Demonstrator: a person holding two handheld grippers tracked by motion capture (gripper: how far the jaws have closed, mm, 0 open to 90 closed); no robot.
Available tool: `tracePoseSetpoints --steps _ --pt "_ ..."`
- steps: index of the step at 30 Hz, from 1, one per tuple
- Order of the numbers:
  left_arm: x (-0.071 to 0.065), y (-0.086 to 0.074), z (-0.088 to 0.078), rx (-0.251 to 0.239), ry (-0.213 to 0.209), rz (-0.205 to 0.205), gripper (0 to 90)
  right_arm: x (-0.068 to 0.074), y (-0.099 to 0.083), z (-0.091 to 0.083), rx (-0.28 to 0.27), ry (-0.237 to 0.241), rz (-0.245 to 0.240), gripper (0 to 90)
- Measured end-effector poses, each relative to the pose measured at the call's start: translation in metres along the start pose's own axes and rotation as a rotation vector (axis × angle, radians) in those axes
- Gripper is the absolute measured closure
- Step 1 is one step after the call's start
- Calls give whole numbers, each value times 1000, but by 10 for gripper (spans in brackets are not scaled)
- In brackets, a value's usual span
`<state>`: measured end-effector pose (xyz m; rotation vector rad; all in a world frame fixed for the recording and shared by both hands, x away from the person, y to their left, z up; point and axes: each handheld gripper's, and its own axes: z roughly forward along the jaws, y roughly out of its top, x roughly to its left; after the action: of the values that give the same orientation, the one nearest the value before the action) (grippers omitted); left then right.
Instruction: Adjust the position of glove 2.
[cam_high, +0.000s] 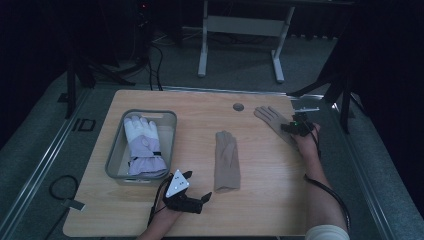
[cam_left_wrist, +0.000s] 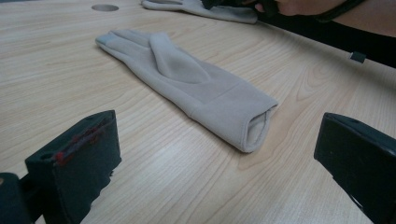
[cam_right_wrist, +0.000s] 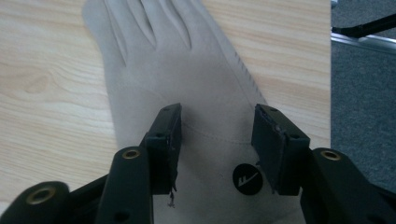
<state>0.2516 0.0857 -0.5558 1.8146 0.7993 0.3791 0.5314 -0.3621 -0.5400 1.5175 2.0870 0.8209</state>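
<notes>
left gripper (cam_high: 200, 197) resting at near table edge, jaws standing wide, holding nothing | middle glove (cam_high: 227, 160) lying flat just beyond it | right gripper (cam_high: 295, 127) hovering over far-right glove (cam_high: 272, 120), jaws half open, not gripping | basket (cam_high: 172, 122) sitting left

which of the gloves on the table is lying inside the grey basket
The white and lavender padded glove, inside the basket at the table's left; both beige gloves lie on bare wood.

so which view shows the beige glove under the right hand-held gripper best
The right gripper view: the beige glove lies close beneath the open right hand-held gripper. The high view shows it small at the table's far right; the left gripper view catches just its far edge.
</notes>
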Motion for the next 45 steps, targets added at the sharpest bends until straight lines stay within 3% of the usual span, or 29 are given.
tracePoseSetpoints --steps 4,9,13,20,23,34,38,45 --pt "1 0 1 2 -1 -3 5 0 -3 2 -11 -3 -27 530" --pt "2 0 1 3 -4 -7 5 6 -2 0 12 18 -39 762" --pt "1 0 1 2 -4 -3 5 14 1 -1 36 -21 -34 831" --pt "-1 1 1 2 -6 6 5 24 6 -16 14 -7 63 840" --pt "-2 2 1 -5 -9 4 5 27 7 -28 -14 2 122 842" --pt "-3 5 1 -22 -11 20 5 55 -9 -84 -110 -33 177 845" --pt "-3 6 0 -28 -8 24 5 67 -22 -108 -157 -41 227 844" --pt "-2 7 0 -28 -6 28 5 77 -50 -137 -173 -44 276 843"
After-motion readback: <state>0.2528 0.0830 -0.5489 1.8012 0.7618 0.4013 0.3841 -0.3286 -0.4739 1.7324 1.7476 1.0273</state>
